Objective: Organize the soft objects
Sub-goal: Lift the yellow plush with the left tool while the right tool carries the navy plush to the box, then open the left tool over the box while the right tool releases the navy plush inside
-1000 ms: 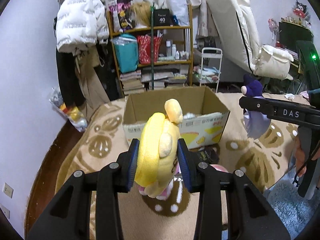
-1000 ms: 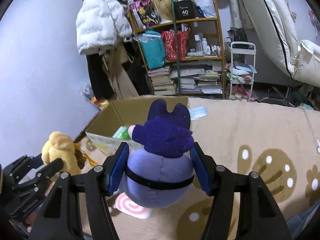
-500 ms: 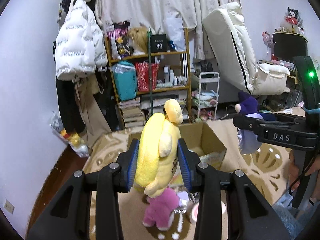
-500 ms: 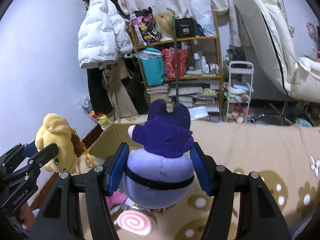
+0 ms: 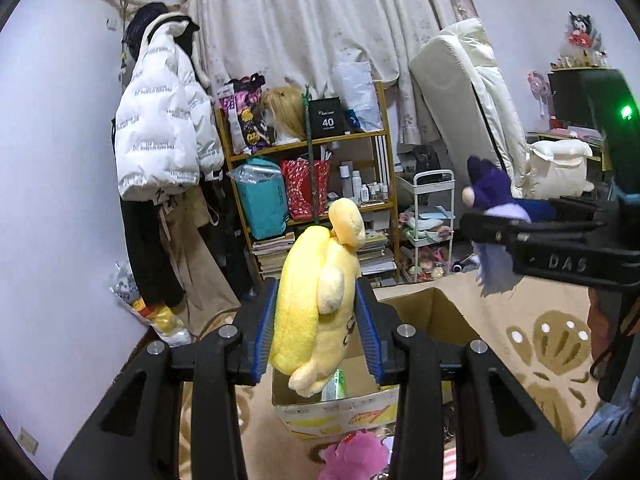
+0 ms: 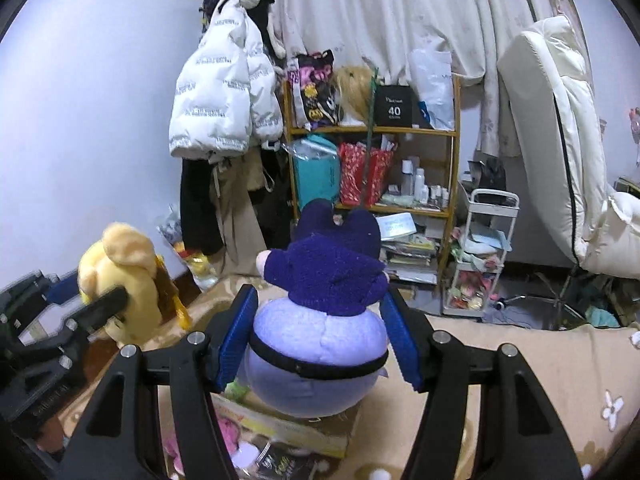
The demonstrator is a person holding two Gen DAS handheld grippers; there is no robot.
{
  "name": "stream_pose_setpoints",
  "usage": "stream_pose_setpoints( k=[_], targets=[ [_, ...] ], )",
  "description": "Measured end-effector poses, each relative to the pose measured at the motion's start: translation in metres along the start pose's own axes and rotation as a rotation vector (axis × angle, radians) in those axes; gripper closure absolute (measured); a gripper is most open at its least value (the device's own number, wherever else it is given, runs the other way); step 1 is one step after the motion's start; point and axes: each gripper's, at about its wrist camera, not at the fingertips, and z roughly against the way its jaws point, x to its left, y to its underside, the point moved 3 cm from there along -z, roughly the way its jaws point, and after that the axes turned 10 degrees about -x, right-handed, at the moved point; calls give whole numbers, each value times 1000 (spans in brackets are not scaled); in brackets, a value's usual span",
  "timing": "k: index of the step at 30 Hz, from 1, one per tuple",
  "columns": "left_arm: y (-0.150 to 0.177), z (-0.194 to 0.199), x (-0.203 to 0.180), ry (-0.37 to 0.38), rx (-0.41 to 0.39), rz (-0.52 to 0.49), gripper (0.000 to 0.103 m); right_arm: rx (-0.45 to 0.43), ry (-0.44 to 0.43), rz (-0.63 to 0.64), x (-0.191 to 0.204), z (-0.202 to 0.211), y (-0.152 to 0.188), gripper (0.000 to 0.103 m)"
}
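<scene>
My left gripper [image 5: 318, 330] is shut on a yellow plush dog [image 5: 316, 300] and holds it in the air above the near side of an open cardboard box [image 5: 436, 312]. My right gripper [image 6: 318, 336] is shut on a purple plush [image 6: 320, 320] with a dark blue hood, also held above the box [image 6: 288, 426]. In the left wrist view the purple plush [image 5: 494, 216] hangs at the right; in the right wrist view the yellow plush dog [image 6: 120, 276] is at the left. A pink plush [image 5: 354, 456] lies on the rug in front of the box.
A brown rug [image 5: 532, 332] with paw prints covers the floor. A wooden shelf [image 5: 320, 184] full of bags and books stands behind the box, a white jacket [image 5: 160, 120] hangs at the left, a white cart [image 6: 480, 256] and a folded white mattress [image 6: 560, 140] at the right.
Both grippers have risen with their plush toys and moved forward over the box. The box has dropped lower in both views and the pink plush now shows on the rug.
</scene>
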Motion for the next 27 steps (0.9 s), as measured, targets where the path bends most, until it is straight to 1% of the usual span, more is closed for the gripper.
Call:
stream_pose_setpoints(
  k=[3, 10, 16, 18, 25, 27],
  targets=[
    [10, -8, 4, 1, 19, 20, 66, -18, 0, 0, 2, -5, 5, 36],
    [32, -31, 13, 0, 71, 50, 66, -2, -13, 7, 3, -16, 14, 36],
    [58, -52, 23, 25, 155, 108, 66, 48, 3, 35, 4, -33, 32, 36],
    [63, -57, 24, 45, 176, 123, 66, 65, 9, 53, 5, -40, 38, 36],
    [76, -66, 20, 51, 199, 110, 66, 81, -14, 59, 4, -52, 50, 36],
    [79, -69, 18, 49, 202, 104, 66, 100, -20, 71, 5, -58, 57, 41]
  ],
)
